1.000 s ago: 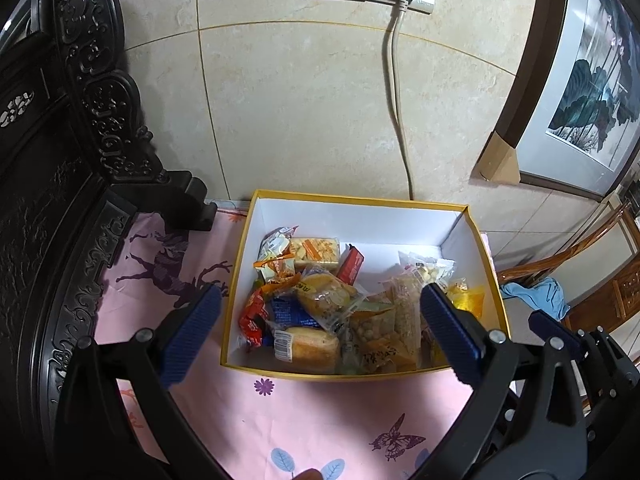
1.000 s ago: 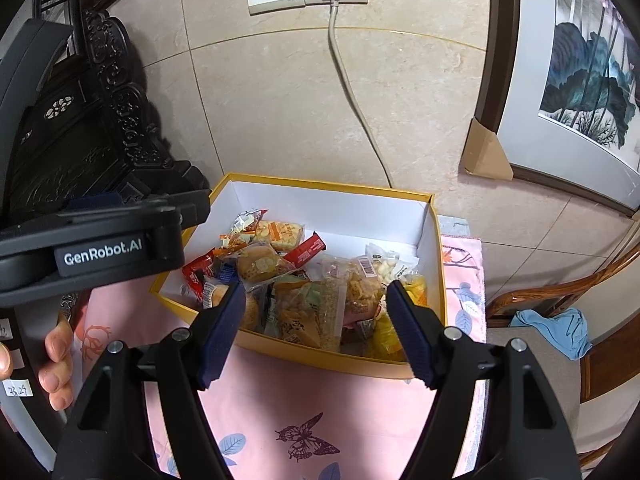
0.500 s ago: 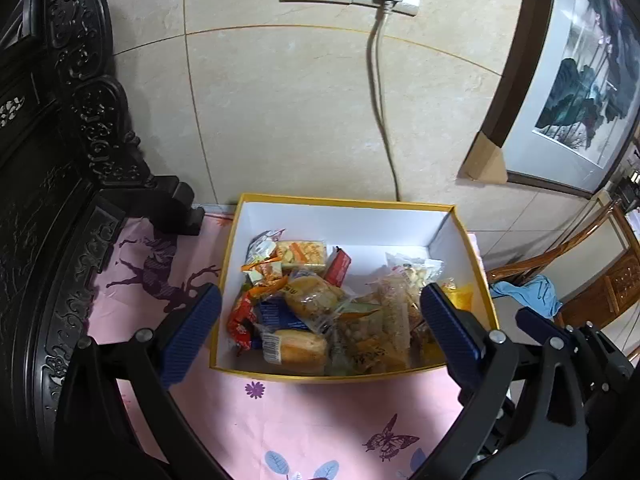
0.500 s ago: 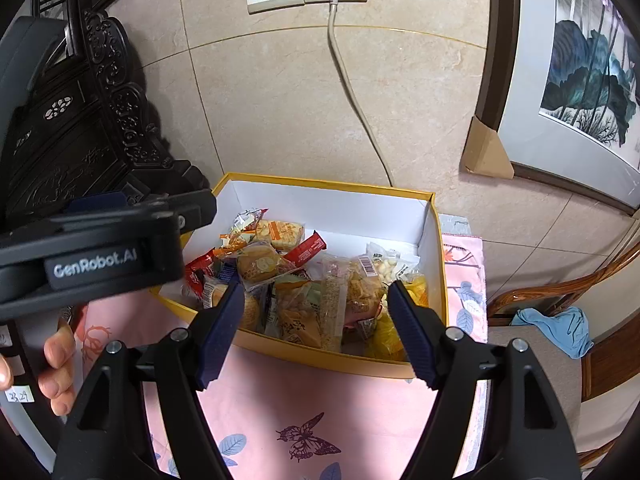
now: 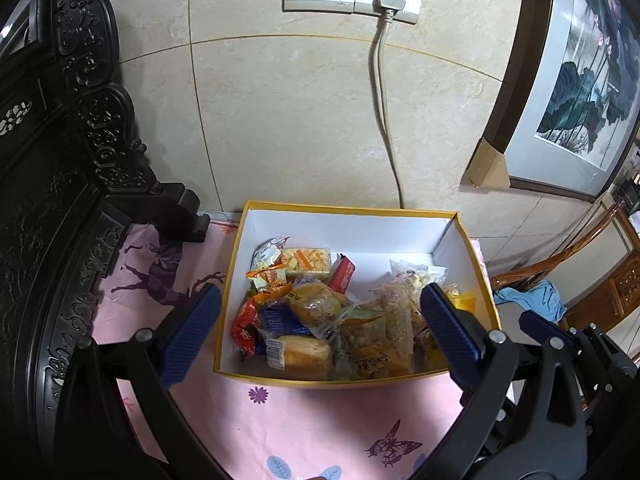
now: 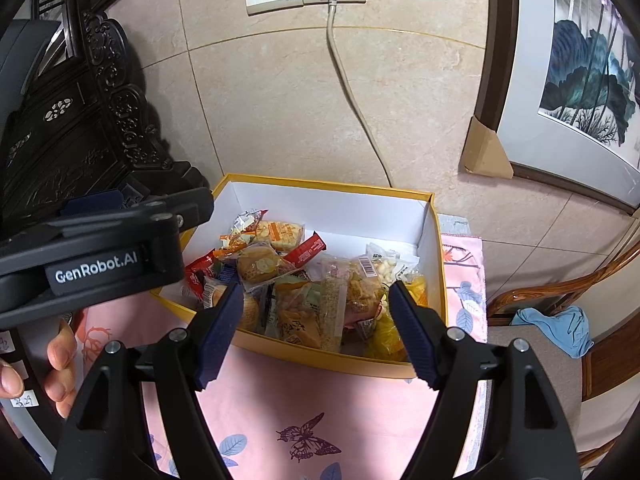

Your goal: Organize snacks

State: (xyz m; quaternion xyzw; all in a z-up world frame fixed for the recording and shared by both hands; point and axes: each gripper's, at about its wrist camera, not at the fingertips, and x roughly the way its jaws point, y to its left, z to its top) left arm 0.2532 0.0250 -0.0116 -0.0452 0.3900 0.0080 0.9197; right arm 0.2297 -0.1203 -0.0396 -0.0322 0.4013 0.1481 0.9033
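On pink cloth [image 5: 304,420], against tiled wall: yellow box [image 5: 340,382], open top, long axis parallel to wall. Left: carved dark furniture [image 5: 48,208]. Left gripper [image 5: 320,332] held above box's near rim, jaws wide apart, empty. Snacks [image 5: 320,312] heaped inside box; bread roll [image 5: 298,354] at near-left, long axis along rim. Right gripper [image 6: 316,330] above near rim, jaws apart, empty. Far right: blue rag [image 6: 560,328] on chair.

Wrapped snacks [image 5: 320,320] lie heaped inside an open yellow box [image 5: 352,210] with white walls.
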